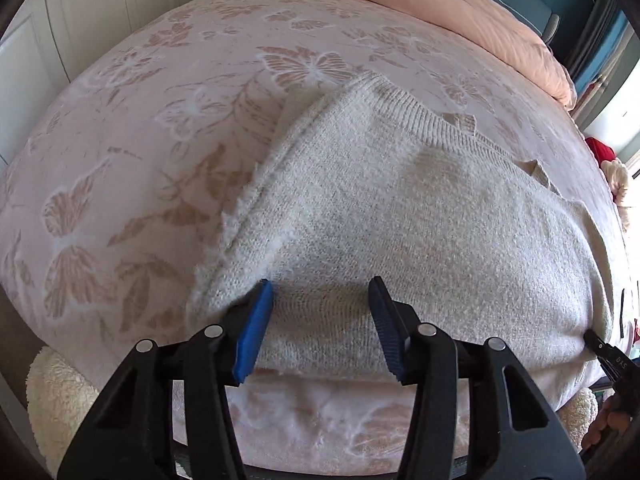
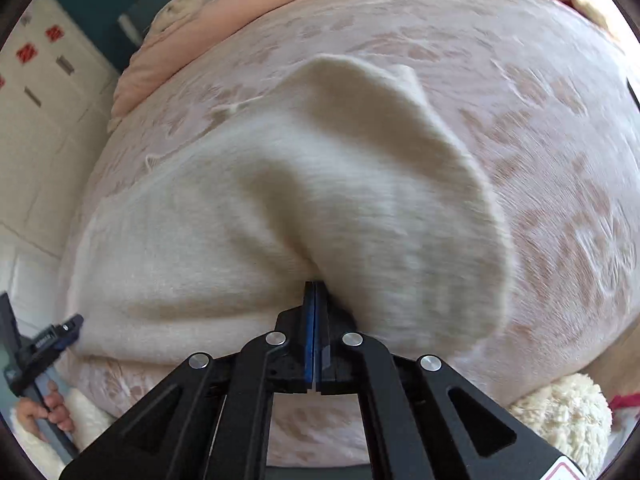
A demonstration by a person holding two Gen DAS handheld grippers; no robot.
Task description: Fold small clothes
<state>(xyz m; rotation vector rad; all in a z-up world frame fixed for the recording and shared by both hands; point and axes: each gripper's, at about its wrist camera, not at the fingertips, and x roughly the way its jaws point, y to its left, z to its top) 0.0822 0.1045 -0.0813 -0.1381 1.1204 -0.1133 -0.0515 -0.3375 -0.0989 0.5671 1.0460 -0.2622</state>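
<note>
A cream knitted sweater (image 1: 400, 208) lies on the pink butterfly-patterned bed cover (image 1: 180, 120), its left side folded over along a fuzzy edge. My left gripper (image 1: 322, 292) is open, its blue pads (image 1: 256, 328) resting over the sweater's near edge. In the right wrist view the sweater (image 2: 280, 200) rises in a raised fold. My right gripper (image 2: 315, 292) is shut on the sweater's near edge and lifts it. The left gripper shows at the far left of the right wrist view (image 2: 60, 332), the right gripper at the far right of the left wrist view (image 1: 600, 348).
A peach duvet (image 1: 460, 12) is heaped at the head of the bed. White fleece (image 1: 56, 400) hangs below the near edge. A red and cream plush toy (image 1: 608, 168) lies at the bed's right side. White cupboard doors (image 1: 60, 20) stand on the left.
</note>
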